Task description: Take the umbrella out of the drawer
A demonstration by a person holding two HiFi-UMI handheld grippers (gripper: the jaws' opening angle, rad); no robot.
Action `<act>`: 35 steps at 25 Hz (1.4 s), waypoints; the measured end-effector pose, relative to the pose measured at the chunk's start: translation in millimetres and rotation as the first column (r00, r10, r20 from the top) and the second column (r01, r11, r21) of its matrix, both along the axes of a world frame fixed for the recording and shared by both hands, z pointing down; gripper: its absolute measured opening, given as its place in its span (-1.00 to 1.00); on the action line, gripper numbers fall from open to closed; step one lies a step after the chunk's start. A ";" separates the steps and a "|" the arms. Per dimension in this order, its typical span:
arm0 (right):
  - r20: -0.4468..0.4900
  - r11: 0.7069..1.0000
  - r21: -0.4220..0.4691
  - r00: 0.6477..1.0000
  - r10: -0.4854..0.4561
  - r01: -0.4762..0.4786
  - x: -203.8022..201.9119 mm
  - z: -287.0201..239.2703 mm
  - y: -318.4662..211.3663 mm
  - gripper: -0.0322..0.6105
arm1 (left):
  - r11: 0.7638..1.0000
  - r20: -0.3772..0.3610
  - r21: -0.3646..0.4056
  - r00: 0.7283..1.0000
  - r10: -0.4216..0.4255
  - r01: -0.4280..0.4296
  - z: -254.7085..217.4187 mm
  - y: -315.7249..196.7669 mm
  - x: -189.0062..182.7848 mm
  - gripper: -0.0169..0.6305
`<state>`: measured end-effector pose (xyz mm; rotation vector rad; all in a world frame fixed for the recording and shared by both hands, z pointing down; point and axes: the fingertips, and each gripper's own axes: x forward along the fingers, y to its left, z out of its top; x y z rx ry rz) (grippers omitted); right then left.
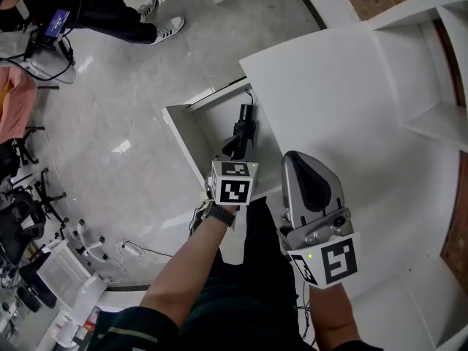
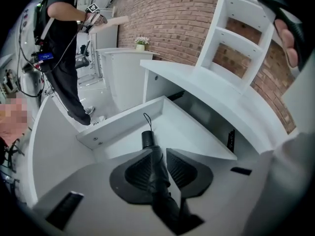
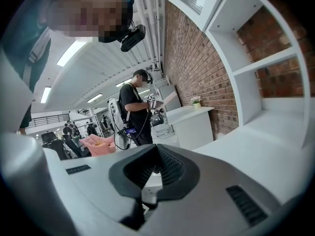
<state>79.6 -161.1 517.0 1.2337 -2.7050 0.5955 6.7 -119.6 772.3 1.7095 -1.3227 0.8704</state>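
Observation:
A black folded umbrella lies in the open white drawer, its handle and wrist loop towards the cabinet. My left gripper points steeply down into the drawer over the umbrella's near end. Its jaws stand a little apart, and the umbrella shows along the gap between the dark pads. Whether the pads touch it I cannot tell. In the head view the marker cube hides the left fingertips. My right gripper hovers over the white cabinet top, its tips shut together on nothing.
White shelving rises against the brick wall at the right. A person stands on the grey floor beyond the drawer, with shoes showing at the top left. Chairs, cables and equipment crowd the floor's left side.

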 end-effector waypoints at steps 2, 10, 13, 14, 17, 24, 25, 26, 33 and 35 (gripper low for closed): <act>0.004 1.000 -0.004 1.000 -0.001 0.002 2.5 -0.4 -0.6 -0.89 | 1.000 0.009 -0.010 1.000 -0.011 0.011 5.6 -1.1 0.6 -0.64; 0.012 1.000 -0.019 1.000 0.001 0.000 17.2 2.8 -5.7 -0.89 | 0.996 0.017 -0.067 0.998 -0.052 0.053 43.8 1.6 0.9 -0.38; 0.014 1.000 -0.028 1.000 -0.001 0.002 18.4 6.8 -4.7 -0.89 | 0.995 0.022 -0.073 0.997 -0.070 0.072 54.6 2.0 -3.8 -0.23; 0.014 1.000 -0.031 1.000 -0.001 0.002 18.8 8.0 -4.4 -0.89 | 0.994 0.027 -0.077 0.997 -0.070 0.072 58.1 2.5 -4.5 -0.18; 0.011 0.999 -0.040 1.000 0.001 0.000 21.4 10.8 -4.7 -0.89 | 0.993 0.029 -0.096 0.998 -0.059 0.061 68.4 3.4 -1.4 -0.11; 0.002 0.998 -0.057 1.000 -0.005 0.005 26.8 16.5 -7.1 -0.89 | 0.990 0.045 -0.129 0.998 -0.044 0.049 90.4 1.6 1.7 -0.09; 0.002 0.998 -0.060 1.000 -0.006 0.006 27.4 17.7 -7.2 -0.89 | 0.989 0.047 -0.137 0.998 -0.045 0.051 94.0 1.6 0.9 -0.09; 0.001 0.998 -0.063 1.000 -0.007 0.007 27.8 18.9 -6.9 -0.89 | 0.988 0.047 -0.148 0.998 -0.045 0.052 97.7 2.1 0.5 -0.09; -0.017 0.997 -0.083 1.000 -0.013 0.012 31.8 26.9 -6.9 -0.89 | 0.981 0.078 -0.189 0.997 -0.024 0.039 117.9 0.6 2.0 -0.09; -0.018 0.996 -0.089 1.000 -0.010 0.008 34.6 27.5 -7.5 -0.89 | 0.982 0.100 -0.186 0.995 -0.023 0.041 119.7 -0.6 2.0 -0.09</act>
